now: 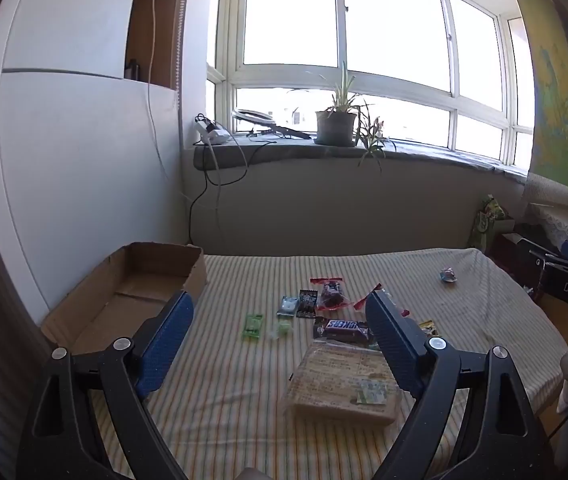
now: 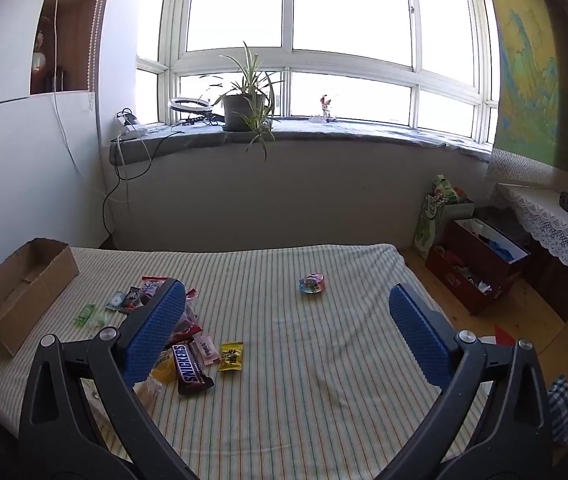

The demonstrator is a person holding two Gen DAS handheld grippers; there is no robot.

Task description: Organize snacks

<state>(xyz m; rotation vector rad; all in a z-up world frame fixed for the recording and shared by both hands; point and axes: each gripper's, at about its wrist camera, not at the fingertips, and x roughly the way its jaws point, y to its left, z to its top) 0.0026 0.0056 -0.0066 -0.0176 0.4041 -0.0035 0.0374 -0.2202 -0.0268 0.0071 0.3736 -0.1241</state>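
Both grippers — left gripper [image 1: 279,300] and right gripper [image 2: 288,292] — hang wide apart, holding nothing, above scattered snacks; the Snickers bar [image 2: 191,367] lies near the cardboard box [image 1: 139,280].

Striped cloth [image 2: 324,360], brown Snickers bar [image 2: 191,368], blue-padded claws.

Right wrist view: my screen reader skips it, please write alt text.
The open right gripper hovers over a striped bedspread, holding nothing. Snack packets, including a Snickers bar, lie at left near a cardboard box; one small snack sits apart.
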